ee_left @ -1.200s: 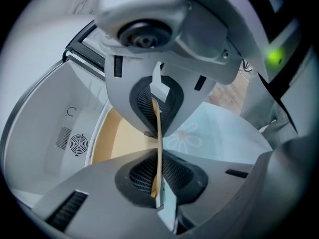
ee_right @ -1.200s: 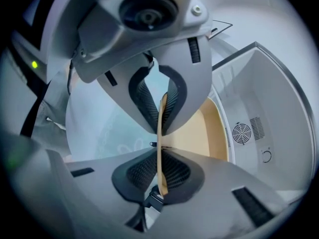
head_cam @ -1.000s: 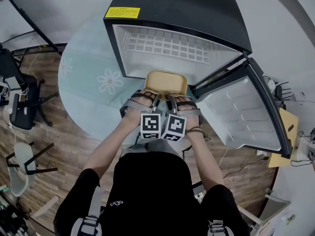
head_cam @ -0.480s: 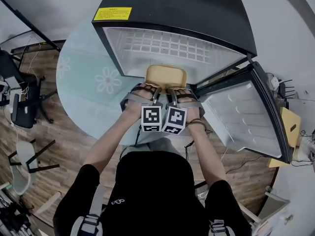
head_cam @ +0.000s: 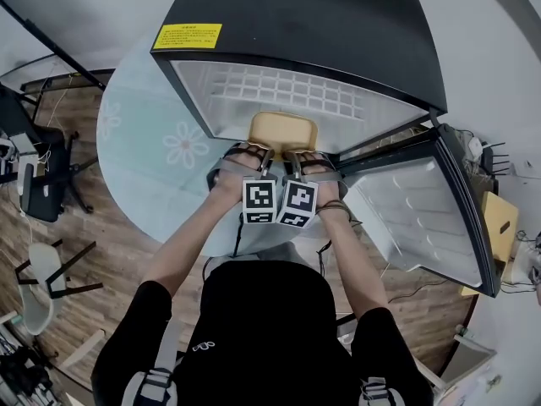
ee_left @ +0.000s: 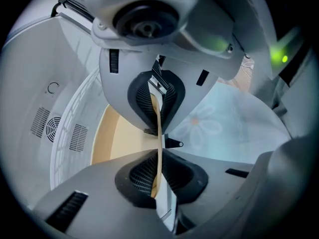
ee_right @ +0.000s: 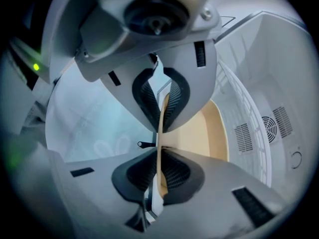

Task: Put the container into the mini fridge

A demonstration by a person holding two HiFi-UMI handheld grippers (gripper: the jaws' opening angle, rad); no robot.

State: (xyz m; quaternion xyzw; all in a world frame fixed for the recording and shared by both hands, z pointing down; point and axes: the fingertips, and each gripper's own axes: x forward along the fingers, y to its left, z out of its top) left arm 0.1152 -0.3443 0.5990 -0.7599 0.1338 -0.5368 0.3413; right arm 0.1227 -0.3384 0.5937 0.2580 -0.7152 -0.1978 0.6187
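container [head_cam: 283, 132], a tan thin-walled tray, is held level at the mouth of the open mini fridge [head_cam: 321, 32]. left gripper [head_cam: 256, 153] and right gripper [head_cam: 297, 156] each clamp its near rim, side by side. judged light, fairly stiff, smooth; the rim may flex, so the two-point hold suits it.

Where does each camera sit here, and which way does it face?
Head view: on the person's head, facing steeply down at mini fridge, container, forearms, left gripper, right gripper.
Left gripper view: on that gripper, facing along its jaws, shut on the container's wall, into the mini fridge.
Right gripper view: the same, mirrored.
Both gripper views share container and fridge interior.
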